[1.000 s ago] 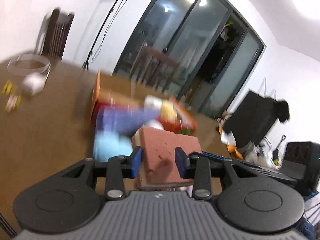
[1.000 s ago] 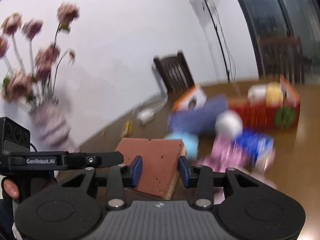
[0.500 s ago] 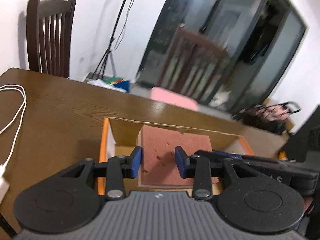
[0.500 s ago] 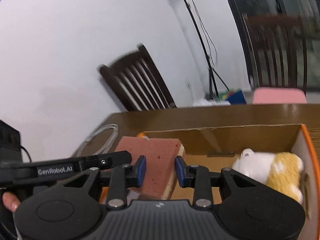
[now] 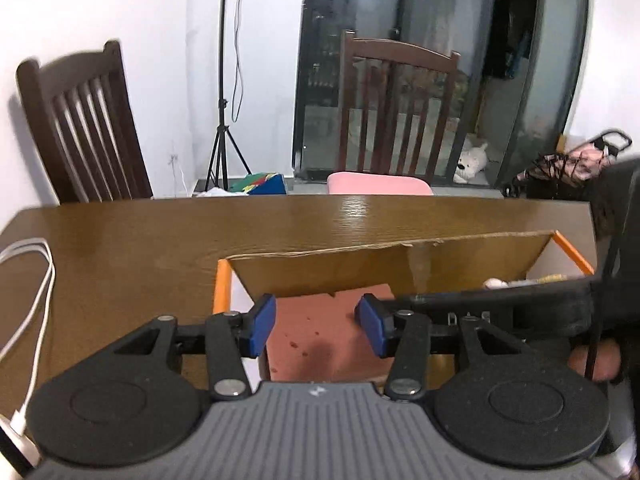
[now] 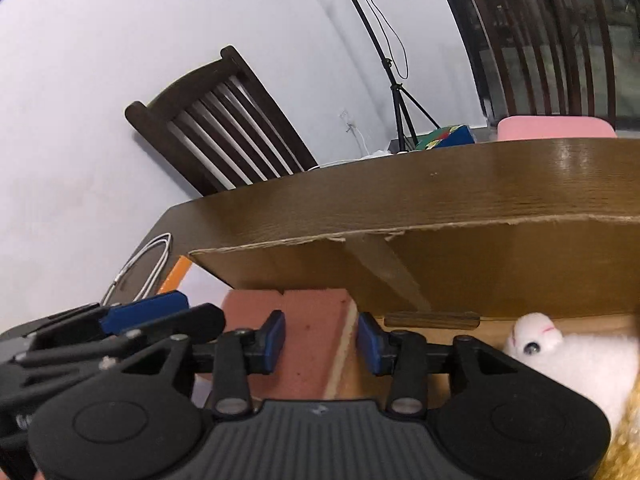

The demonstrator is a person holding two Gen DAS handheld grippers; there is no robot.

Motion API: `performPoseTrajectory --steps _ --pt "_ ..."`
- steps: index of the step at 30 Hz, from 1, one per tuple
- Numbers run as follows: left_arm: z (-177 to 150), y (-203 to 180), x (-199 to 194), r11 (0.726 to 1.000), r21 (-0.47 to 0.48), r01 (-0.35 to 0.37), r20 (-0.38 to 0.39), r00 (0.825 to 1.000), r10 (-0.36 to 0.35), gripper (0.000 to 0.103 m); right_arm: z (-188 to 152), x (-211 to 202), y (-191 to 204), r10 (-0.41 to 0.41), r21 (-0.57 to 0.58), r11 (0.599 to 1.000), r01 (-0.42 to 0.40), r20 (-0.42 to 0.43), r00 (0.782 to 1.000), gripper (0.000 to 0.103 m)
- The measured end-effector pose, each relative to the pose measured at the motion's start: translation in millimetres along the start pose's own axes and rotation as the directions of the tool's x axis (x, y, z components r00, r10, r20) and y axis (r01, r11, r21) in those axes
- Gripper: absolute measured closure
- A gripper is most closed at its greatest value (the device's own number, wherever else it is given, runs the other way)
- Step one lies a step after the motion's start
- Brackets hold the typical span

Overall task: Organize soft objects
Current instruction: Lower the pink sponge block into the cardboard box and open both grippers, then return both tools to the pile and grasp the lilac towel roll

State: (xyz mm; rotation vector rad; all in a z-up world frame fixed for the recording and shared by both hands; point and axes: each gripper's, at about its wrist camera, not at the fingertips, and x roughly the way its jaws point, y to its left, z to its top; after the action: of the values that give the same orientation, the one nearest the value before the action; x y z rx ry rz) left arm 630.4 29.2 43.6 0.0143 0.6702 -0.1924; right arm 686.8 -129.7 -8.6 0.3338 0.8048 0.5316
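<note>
A wooden table [image 5: 160,236] is carrying an open cardboard box [image 5: 384,258], and a reddish sponge [image 5: 320,332] is settling inside its left end, near a white plush toy [image 6: 568,354]. Both the left gripper [image 5: 316,322] and the right gripper [image 6: 320,342] are spreading their fingers, which are letting go of the sponge between them. It looks light, squashy and springy, so opposite side edges seem the best hold.

We see a brown wooden bench [image 5: 160,240] with a glossy, grained top. On it, the open box of matt brown cardboard [image 5: 400,268] has a ragged torn rim. Inside the box lie a porous, matt brick-red foam sponge block [image 5: 320,336] and a fluffy white plush toy [image 6: 568,364].
</note>
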Motion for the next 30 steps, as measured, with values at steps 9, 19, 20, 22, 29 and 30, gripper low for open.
performPoseTrajectory --steps 9,19,20,22,29,30 --pt "3.1 12.6 -51.0 0.999 -0.038 0.024 0.035 0.999 -0.023 0.042 5.6 -68.7 8.6 -0.052 -0.05 0.997 0.057 0.104 0.993 0.055" --pt "-13.3 13.3 -197.7 1.0 -0.011 0.021 0.184 0.983 -0.019 0.02 -23.8 -240.6 39.1 -0.154 -0.195 0.958 0.209 0.261 0.953 0.034" --pt "-20.9 12.6 -214.6 1.0 -0.012 0.02 0.202 0.979 -0.017 0.018 -32.4 -256.0 42.7 -0.16 -0.213 0.951 0.224 0.28 0.947 0.03" --pt "-34.2 9.9 -238.8 1.0 -0.011 0.019 0.23 0.973 -0.016 0.014 -54.2 -285.8 51.6 -0.17 -0.247 0.935 0.256 0.324 0.931 0.025" --pt "-109.4 -7.5 -307.7 1.0 -0.004 -0.024 0.311 0.95 0.024 0.002 -139.4 -331.5 72.9 -0.192 -0.335 0.88 0.335 0.394 0.899 0.016" --pt "-122.1 -9.8 -315.4 1.0 -0.01 -0.025 0.322 0.946 0.027 0.001 -154.0 -334.6 74.8 -0.193 -0.343 0.875 0.341 0.399 0.896 0.015"
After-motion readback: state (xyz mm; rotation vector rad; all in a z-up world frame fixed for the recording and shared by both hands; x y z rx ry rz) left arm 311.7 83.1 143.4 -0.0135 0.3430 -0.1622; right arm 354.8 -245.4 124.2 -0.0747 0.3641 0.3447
